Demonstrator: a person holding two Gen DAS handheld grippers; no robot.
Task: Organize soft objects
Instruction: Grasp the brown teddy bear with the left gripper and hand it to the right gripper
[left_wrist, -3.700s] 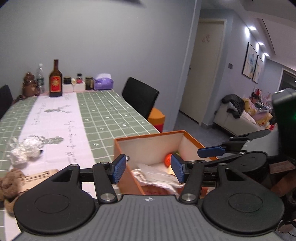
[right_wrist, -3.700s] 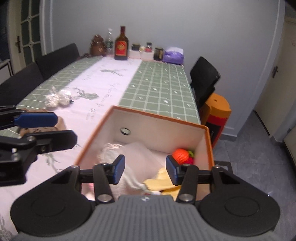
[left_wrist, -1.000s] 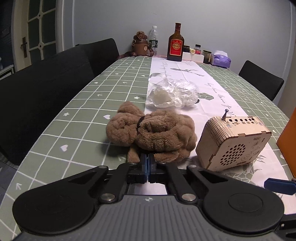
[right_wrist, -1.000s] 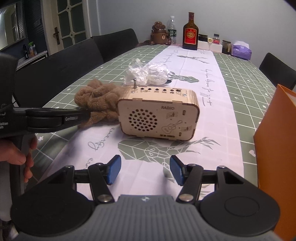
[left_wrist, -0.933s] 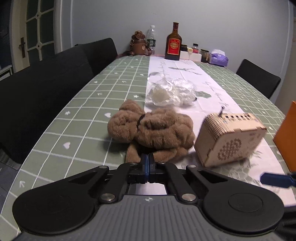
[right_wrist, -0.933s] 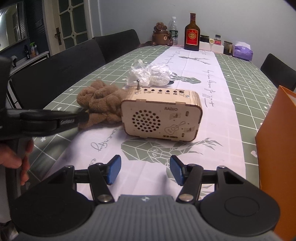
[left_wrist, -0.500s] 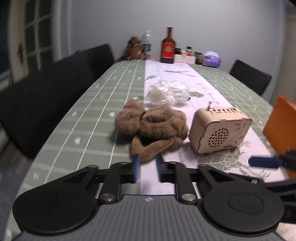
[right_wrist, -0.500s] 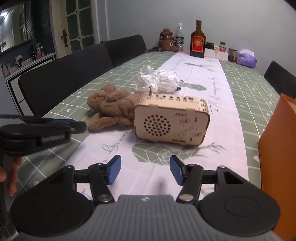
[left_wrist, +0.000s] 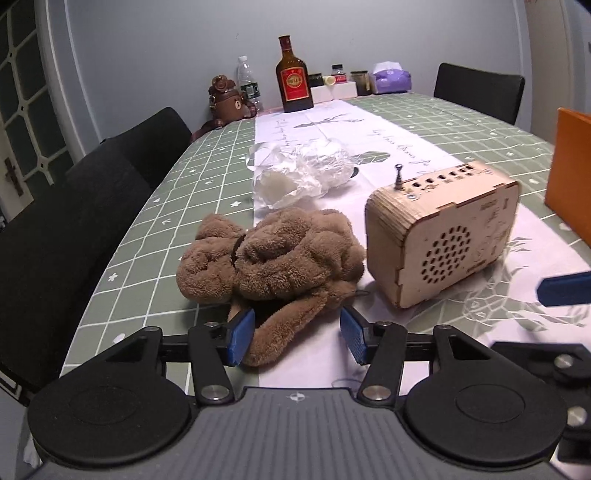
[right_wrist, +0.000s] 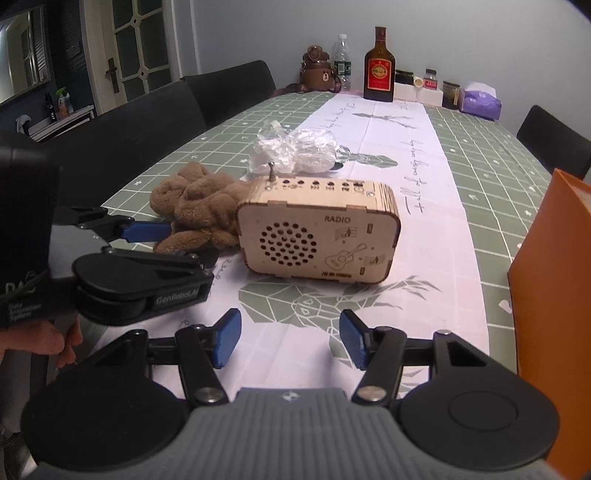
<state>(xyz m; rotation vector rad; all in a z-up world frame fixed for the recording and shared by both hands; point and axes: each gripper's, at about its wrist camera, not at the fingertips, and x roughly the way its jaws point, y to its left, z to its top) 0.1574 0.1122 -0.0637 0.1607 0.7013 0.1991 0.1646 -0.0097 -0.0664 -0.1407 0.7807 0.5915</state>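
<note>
A brown plush toy lies on the green checked table, left of a wooden radio box. My left gripper is open, its blue pads on either side of the plush's near limb. The plush also shows in the right wrist view, with the left gripper beside it. My right gripper is open and empty, low over the white runner in front of the radio. The orange box stands at the right.
A crumpled clear plastic bag lies behind the plush. A bottle, jars, a tissue pack and a bear figure stand at the far end. Black chairs line the left side.
My left gripper went from shut to open and now straddles the plush's limb. Both grippers have shifted a little closer to the plush and radio. The plush has not moved.
</note>
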